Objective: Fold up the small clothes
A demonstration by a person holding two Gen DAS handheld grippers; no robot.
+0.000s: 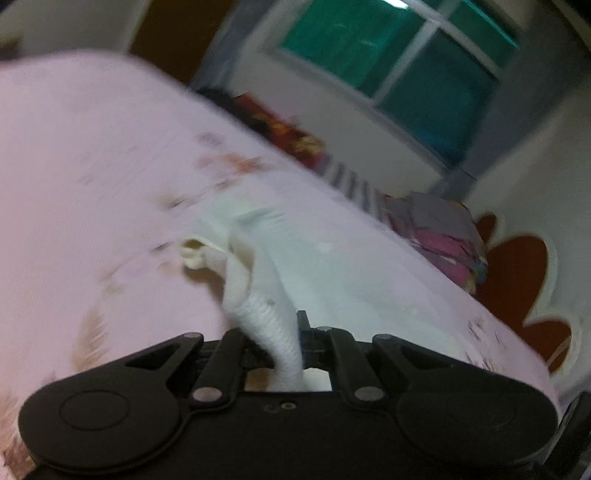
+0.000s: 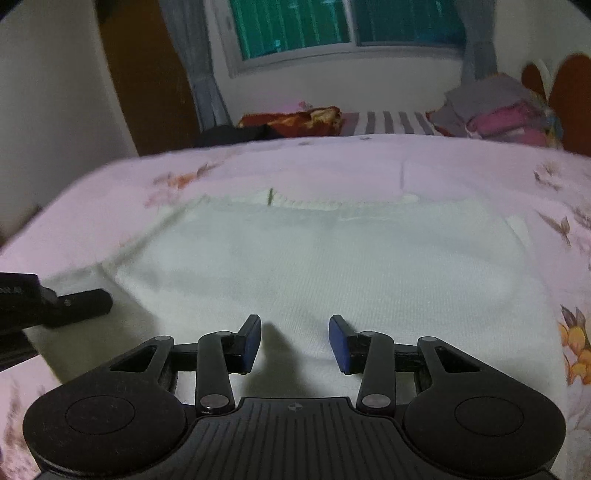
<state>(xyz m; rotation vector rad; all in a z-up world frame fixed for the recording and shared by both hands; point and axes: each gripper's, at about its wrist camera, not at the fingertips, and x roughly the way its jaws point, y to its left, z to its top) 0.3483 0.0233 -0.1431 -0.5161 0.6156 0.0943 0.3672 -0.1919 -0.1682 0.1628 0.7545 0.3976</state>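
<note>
1. My left tongs [image 1: 291,347] are clamped on a ribbed hem of the white garment [image 1: 258,266]; the cloth rises bunched from between the jaws and trails away over the bed [image 1: 92,166].
2. The left wrist view is tilted and motion-blurred, so I cannot make out fine detail of the fabric there.
3. My right tongs [image 2: 294,341] stand wide apart and hold nothing; the blue pads [image 2: 340,345] hover just over the near hem of the white garment [image 2: 332,266].
4. In the right wrist view, the garment lies spread flat across the middle of the bed [image 2: 461,162], its near hem toward the bed's near edge and its far hem, with a small green mark, toward the far edge.
5. The left tongs [image 2: 85,304] enter that view from the left, at the garment's near left corner.
6. The bed carries a pale pink sheet with floral prints, visible along its left and right edges.
7. Beyond the far edge of the bed I note a red-and-gold cloth [image 2: 295,120], a striped fabric [image 2: 391,122] and a stack of folded clothes [image 2: 495,110] at the far right corner.
8. A window [image 2: 347,26] with green-tinted panes sits in the wall behind the bed.
</note>
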